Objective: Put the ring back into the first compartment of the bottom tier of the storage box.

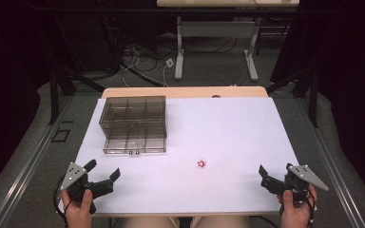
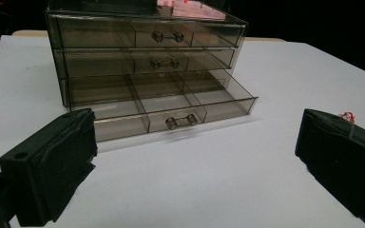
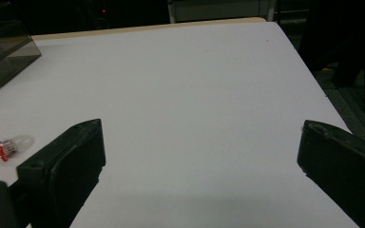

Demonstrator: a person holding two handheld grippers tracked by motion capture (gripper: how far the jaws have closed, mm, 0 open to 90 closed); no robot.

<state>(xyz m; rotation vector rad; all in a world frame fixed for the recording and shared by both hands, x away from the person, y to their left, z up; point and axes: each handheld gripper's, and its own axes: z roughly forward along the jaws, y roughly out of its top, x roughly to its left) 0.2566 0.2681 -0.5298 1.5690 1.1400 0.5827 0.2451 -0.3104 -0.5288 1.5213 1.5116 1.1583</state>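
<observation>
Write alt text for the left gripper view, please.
A smoky clear drawer chest stands on a white table, its bottom drawer pulled open. The left gripper has its black jaws wide apart in the foreground.

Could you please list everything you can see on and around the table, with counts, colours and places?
Smoky clear plastic three-drawer organiser: one, grey-brown, back left of the table; bottom drawer pulled open, upper two shut.
Small clear bulb-like piece with a red end: one, lying on the table right of the organiser, nearer the person.
White tabletop: one, with a tan wooden edge at the far side.
Pale table frame legs: two, on the floor beyond, among loose cables.
Left gripper: one, black, near left corner, jaws apart, held in a hand.
Right gripper: one, black, near right corner, jaws apart, held in a hand.
</observation>
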